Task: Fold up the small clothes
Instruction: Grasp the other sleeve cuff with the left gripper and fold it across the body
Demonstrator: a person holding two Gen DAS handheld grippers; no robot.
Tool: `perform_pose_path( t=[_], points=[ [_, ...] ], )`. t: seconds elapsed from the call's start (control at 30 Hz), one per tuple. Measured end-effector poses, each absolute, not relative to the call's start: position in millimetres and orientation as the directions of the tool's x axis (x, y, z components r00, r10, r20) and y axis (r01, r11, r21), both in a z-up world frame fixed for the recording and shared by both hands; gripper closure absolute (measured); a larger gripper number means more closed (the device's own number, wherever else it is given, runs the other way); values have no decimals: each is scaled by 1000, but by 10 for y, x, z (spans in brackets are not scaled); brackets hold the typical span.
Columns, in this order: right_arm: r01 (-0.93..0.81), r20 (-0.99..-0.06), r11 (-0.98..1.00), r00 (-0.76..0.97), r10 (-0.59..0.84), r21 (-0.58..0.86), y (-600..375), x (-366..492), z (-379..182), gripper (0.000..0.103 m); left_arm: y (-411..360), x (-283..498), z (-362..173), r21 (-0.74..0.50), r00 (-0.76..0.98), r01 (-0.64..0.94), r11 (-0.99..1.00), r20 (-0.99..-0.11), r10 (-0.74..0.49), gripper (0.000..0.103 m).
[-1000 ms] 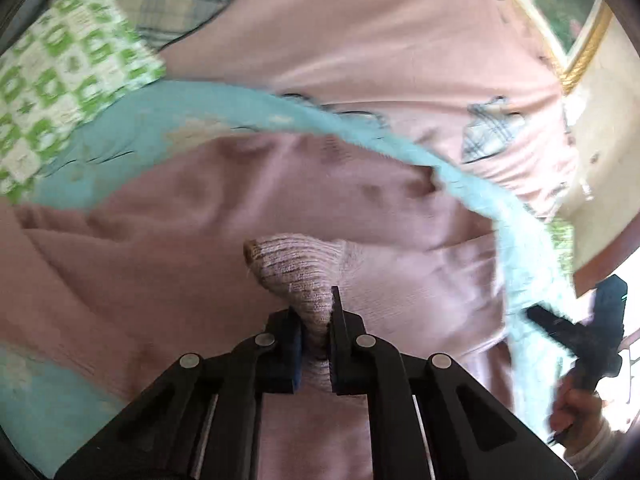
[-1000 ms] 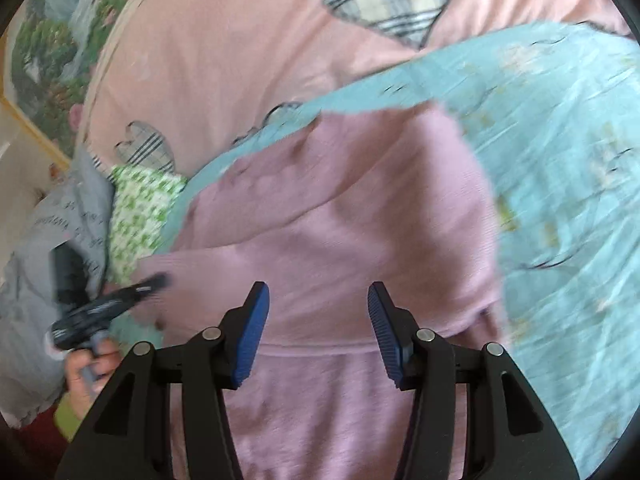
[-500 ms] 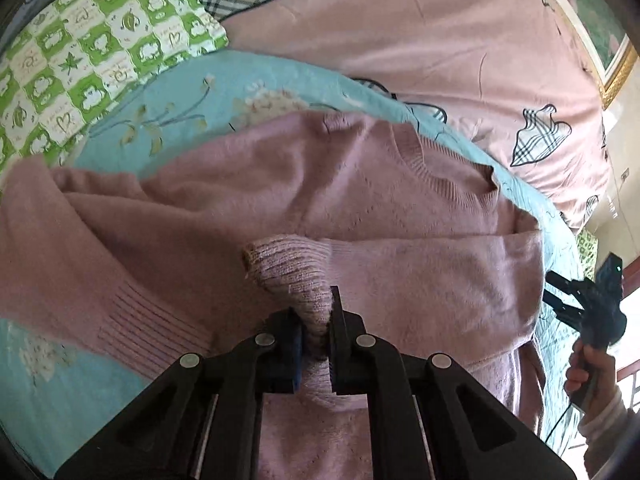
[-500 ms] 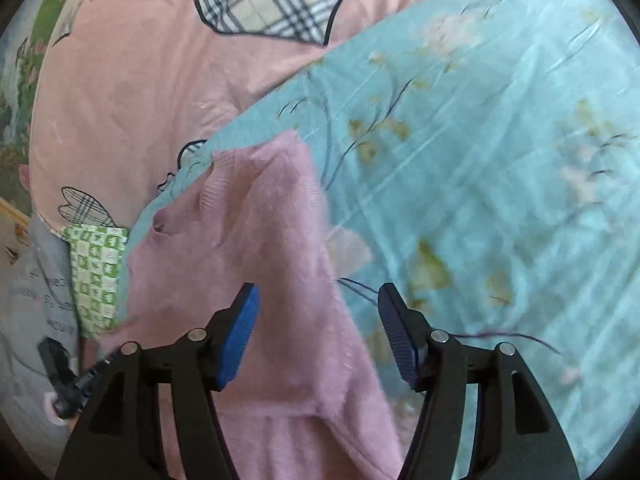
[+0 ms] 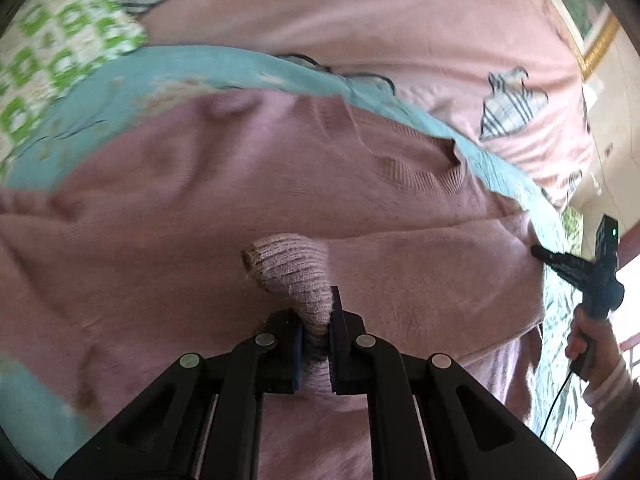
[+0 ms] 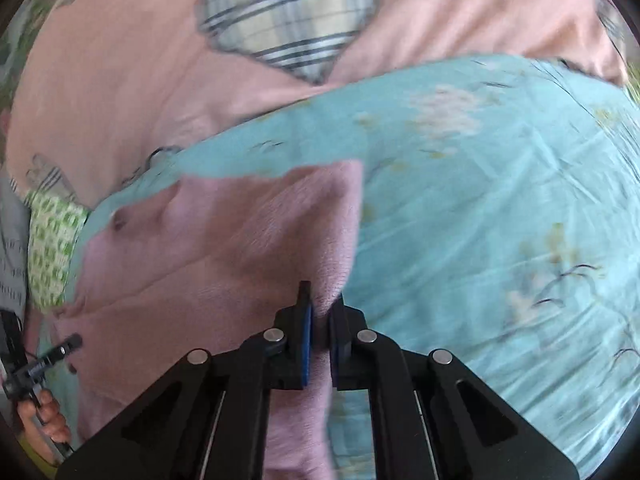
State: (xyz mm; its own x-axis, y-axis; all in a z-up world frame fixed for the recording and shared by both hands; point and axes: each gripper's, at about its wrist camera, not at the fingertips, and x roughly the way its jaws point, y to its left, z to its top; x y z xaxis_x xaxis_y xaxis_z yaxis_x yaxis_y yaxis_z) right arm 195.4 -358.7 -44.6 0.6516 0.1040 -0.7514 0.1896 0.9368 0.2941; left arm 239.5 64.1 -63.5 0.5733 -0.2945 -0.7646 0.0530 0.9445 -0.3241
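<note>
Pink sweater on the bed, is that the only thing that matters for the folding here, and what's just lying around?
Part of the job:
pink sweater
its ribbed cuff, pinched by the left gripper
right gripper, shut on the sweater's edge

Just lying about:
teal floral sheet
pink heart-patch blanket
green checked cloth

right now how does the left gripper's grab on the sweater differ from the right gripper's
The left gripper pinches the ribbed cuff, which bunches up above its fingers; the right gripper pinches a plain, fuzzy side edge of the pink sweater. The left's piece lies over the sweater body; the right's borders the blue floral sheet. Both are shut on fabric.
</note>
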Motion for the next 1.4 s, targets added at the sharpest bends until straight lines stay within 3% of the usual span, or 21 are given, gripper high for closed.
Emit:
perform_pose_path(
  t=[0.07,0.43,0.6,0.73,0.83,0.9,0.93,0.97,1.0,1.03,1.07,1.33,1.4],
  points=[
    [224,-769,935,635,75,276,-3739,1959,-515,101,566,2470,-731,-294,558,45,955,-785,-268,95],
    [232,-765,934,640,64,272,-3569,1881,-490,97,780,2432,-801,-249,547,12,968,-809,-215,95],
    [58,-730,943,650,213,327,-3007,1736,-450,96,802,2384,-851,-254,533,-5,967,-819,-212,93],
    [120,-837,962,527,147,244,-2899,1839,-846,96,902,2299,-797,-263,532,-19,965,-820,-213,84],
    [200,-840,926,511,180,320,-3105,1802,-957,96,1097,2097,-668,-267,543,-46,963,-816,-200,78],
    [202,-829,919,526,190,339,-3110,1741,-876,95,1286,1951,-610,-274,550,-90,958,-815,-181,56],
    [190,-819,918,538,200,349,-3095,1697,-818,91,1436,1844,-583,-284,559,-134,949,-813,-165,44],
    [177,-809,917,550,209,357,-3074,1641,-756,82,1560,1763,-571,-304,566,-167,938,-808,-161,40],
    [166,-799,916,561,216,364,-3042,1576,-701,74,1700,1692,-575,-329,568,-205,922,-807,-161,40],
    [153,-787,915,574,225,373,-2997,1514,-643,56,1808,1645,-587,-340,562,-236,910,-812,-157,40],
    [141,-775,914,587,232,381,-2939,1446,-595,46,1935,1605,-610,-348,554,-275,896,-819,-149,40],
    [49,-758,909,572,314,414,-2336,1177,-558,46,2188,1880,-844,-312,469,-368,876,-876,-116,40],
    [32,-758,907,561,331,420,-2210,1177,-552,46,2229,1973,-947,-303,448,-392,869,-887,-108,54]
  ],
)
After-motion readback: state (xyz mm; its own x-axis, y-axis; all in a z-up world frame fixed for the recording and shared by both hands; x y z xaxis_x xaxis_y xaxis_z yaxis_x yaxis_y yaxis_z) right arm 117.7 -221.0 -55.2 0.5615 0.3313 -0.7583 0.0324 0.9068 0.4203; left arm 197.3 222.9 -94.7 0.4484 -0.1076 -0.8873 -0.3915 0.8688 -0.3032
